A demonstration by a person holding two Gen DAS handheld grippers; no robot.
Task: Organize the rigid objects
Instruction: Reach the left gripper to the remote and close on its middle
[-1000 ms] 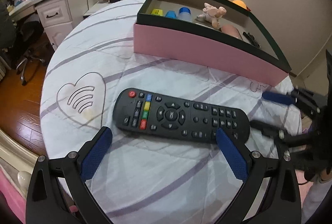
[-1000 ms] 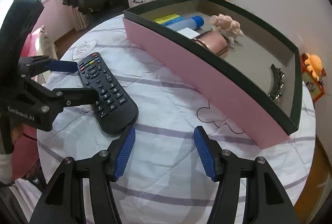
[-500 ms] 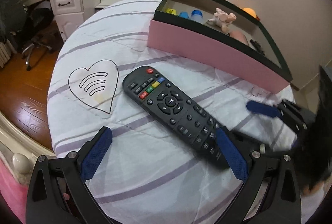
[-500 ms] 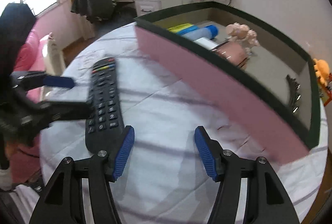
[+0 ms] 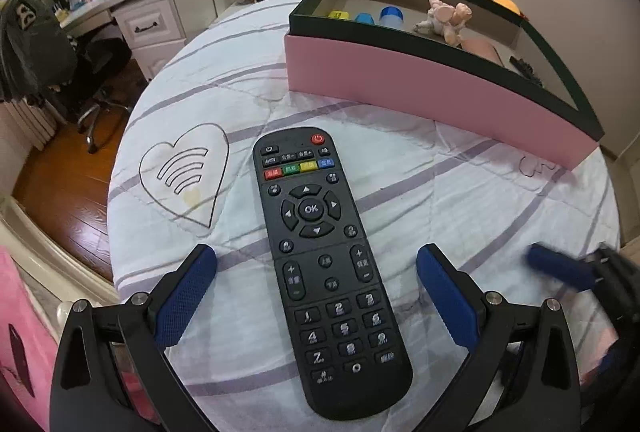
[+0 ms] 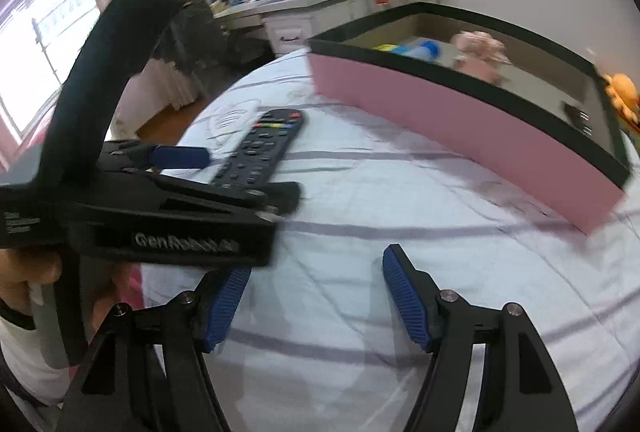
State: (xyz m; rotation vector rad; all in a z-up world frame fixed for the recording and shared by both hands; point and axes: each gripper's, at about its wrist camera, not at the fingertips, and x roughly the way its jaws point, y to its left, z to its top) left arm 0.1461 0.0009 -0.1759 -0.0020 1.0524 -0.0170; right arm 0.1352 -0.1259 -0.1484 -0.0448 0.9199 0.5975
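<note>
A black remote (image 5: 320,252) lies face up on the white quilted tabletop, with its length running between the fingers of my left gripper (image 5: 316,256). That gripper is open, and its blue pads stand clear on either side of the remote. In the right wrist view the left gripper (image 6: 248,172) is seen from the side, low over the remote (image 6: 264,144). My right gripper (image 6: 316,268) hovers over bare cloth. Its jaws are opening and nothing is between them. It appears blurred at the right edge (image 5: 560,272) of the left wrist view.
A pink box with a dark green rim (image 5: 420,88) stands at the back of the round table (image 5: 460,192). It holds a pink plush toy (image 5: 444,16), blue-capped bottles and other small items. A desk, a monitor and a chair lie beyond the table's left edge.
The remote has swung from lying crosswise to lying lengthwise between the left fingers. The right gripper has come off the remote's end, and its jaws stand wider.
</note>
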